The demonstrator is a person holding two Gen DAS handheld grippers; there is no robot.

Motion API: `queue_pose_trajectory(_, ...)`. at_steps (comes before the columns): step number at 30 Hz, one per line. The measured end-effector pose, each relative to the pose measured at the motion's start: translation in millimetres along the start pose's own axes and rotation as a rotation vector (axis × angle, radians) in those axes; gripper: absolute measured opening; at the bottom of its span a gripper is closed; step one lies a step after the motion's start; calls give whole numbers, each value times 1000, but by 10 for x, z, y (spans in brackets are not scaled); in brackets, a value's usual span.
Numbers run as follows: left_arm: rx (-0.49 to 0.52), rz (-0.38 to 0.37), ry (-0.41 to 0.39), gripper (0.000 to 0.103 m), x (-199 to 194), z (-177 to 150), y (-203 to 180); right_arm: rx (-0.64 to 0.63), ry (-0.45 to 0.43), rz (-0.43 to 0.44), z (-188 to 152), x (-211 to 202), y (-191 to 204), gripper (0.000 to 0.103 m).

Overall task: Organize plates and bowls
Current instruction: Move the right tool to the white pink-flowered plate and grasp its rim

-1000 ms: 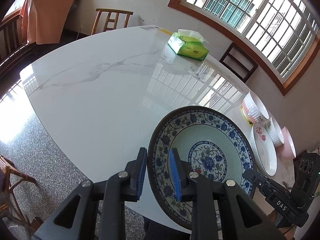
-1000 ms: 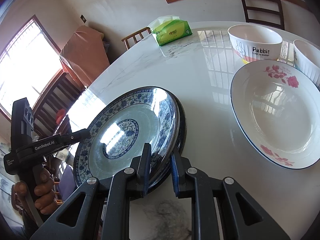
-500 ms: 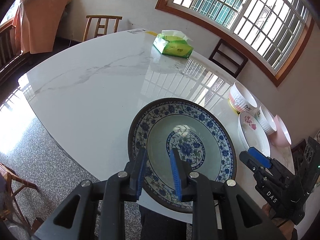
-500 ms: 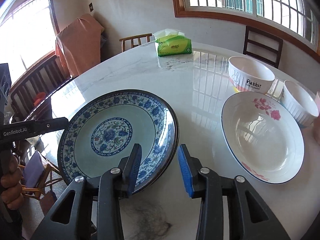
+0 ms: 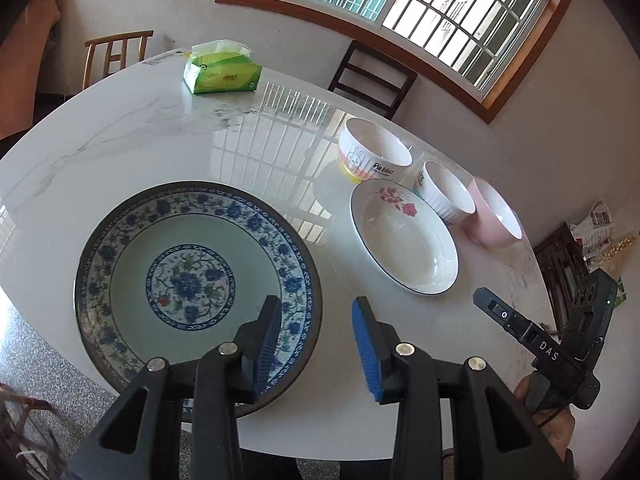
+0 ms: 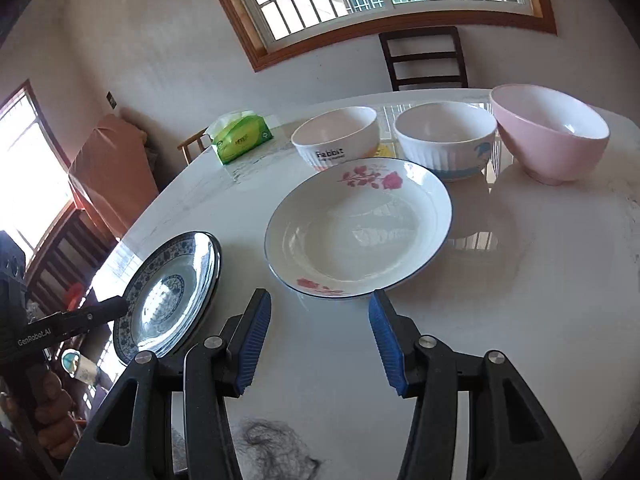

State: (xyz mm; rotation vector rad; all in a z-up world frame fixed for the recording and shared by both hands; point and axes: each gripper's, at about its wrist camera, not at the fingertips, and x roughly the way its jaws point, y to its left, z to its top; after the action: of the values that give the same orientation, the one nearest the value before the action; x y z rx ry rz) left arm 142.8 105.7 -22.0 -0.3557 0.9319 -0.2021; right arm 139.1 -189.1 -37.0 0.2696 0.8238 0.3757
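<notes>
The blue-and-white plate [image 5: 192, 280] [image 6: 172, 292] lies flat near the table's front edge. My left gripper [image 5: 316, 344] is opening. The plate's right rim reaches into the gap, but neither pad presses on it. My right gripper [image 6: 320, 336] is also opening, with nothing between its pads. It hovers over bare table just short of the rose-patterned white plate [image 6: 356, 232] [image 5: 404, 236]. Behind that plate stand three bowls: the "Rabbit" bowl [image 6: 336, 136] [image 5: 374, 156], a ribbed white bowl [image 6: 444, 140] [image 5: 444, 192] and a pink bowl [image 6: 548, 132] [image 5: 496, 212].
A green tissue pack [image 5: 222, 72] [image 6: 242, 140] sits at the far side of the white marble table [image 5: 120, 140]. A dark chair [image 5: 372, 76] and a light wooden chair [image 5: 116, 52] stand beyond it. A clump of dark hair [image 6: 276, 448] lies on the table under my right gripper.
Both grippers held the blue plate tilted by its rim. It now lies flat on the table. The right let go first, then the left, and both swung right towards the rose plate.
</notes>
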Motion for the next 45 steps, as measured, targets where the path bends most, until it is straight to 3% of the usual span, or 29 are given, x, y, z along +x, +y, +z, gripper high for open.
queue_pose_trajectory(6,37,-17,55,37,322,252,-351,146,-22,32,102,-123,-548,50)
queue_pose_trajectory(13,67,1,115,39,752,531,-551,179,-29,38,185,-47,-754,49)
queue_pose_trajectory(18,47,42,141,39,1049,719,-503,192,-22,36,290,92,-853,49)
queue_pose_trajectory(23,-11,23,199,39,1329,860,-411,189,-2,25,372,244,-917,49)
queue_pose_trajectory(37,-71,33,250,39,1647,889,-314,189,36,27,498,492,-994,49)
queue_pose_trajectory(44,-6,87,260,38,1732,882,-398,171,67,27,537,639,-956,43)
queue_pose_trajectory(45,17,97,264,26,1742,880,-431,170,76,33,539,669,-953,42)
